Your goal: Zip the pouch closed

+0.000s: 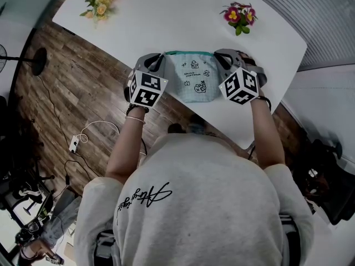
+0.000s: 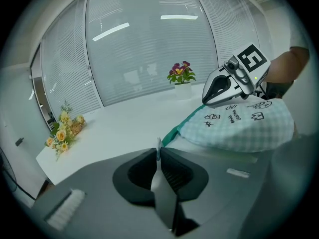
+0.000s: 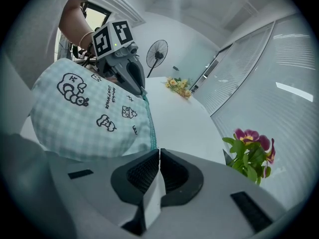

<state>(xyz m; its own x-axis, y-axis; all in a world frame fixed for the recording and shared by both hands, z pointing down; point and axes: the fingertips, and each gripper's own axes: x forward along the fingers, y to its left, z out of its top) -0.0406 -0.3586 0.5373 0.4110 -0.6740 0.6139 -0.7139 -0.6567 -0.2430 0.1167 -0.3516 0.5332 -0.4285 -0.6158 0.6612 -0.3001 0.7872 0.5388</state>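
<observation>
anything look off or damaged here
Nothing stands out: the pouch looks intact, pinched at each end by the left claw and right claw, the potted pink flowers stand upright, and nothing is spilled on the table.

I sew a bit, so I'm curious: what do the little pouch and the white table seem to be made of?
The pouch looks like woven cloth, probably cotton, with a matte finish: pale checked weave, printed doodles, soft bulging shape. The table has a smooth white top, perhaps laminate or painted board: even colour, no grain showing.
</observation>
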